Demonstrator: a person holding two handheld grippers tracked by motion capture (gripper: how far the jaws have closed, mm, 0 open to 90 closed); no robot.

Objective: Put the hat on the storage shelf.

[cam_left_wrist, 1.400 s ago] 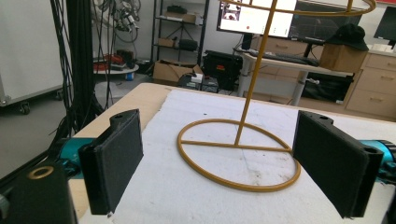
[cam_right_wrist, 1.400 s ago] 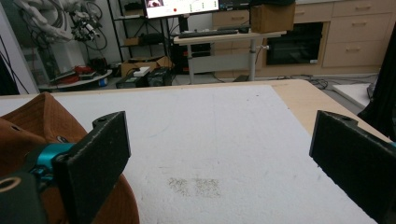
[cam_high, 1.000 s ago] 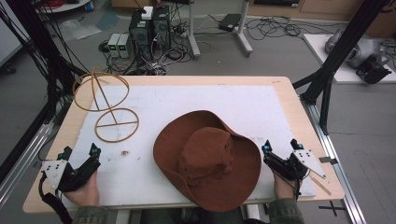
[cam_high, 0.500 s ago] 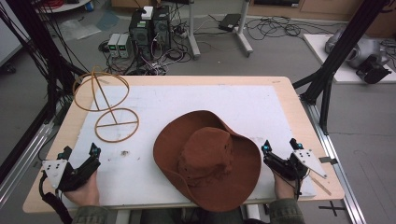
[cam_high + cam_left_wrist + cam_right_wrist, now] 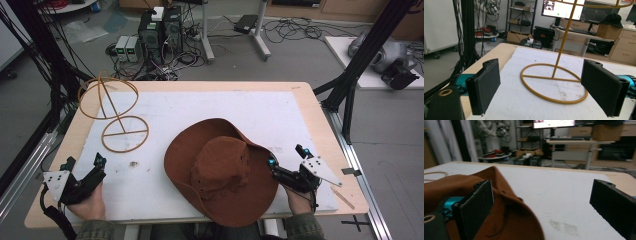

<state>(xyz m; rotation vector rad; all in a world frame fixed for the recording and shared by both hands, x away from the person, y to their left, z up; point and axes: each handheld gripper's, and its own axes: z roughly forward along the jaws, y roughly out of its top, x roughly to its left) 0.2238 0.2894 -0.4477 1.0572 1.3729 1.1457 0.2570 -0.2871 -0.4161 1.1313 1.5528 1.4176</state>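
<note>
We note the desk (image 5: 310, 107), topped with a white sheet, lying beneath both sets of fingers. The brown hat (image 5: 222, 172) sits crown-up on it, its brim edge at the inner finger of the right gripper (image 5: 285, 159); in the right gripper view the brim (image 5: 506, 205) passes just beside that finger (image 5: 476, 205), though we cannot tell whether they touch. Those fingers stand wide apart, clamped on nothing. The yellow wire hat stand (image 5: 117, 112) stands ahead of the left gripper (image 5: 82, 162), well apart from it; its ring base (image 5: 554, 83) shows between the left fingers (image 5: 486, 85), which are likewise spread wide and empty.
</note>
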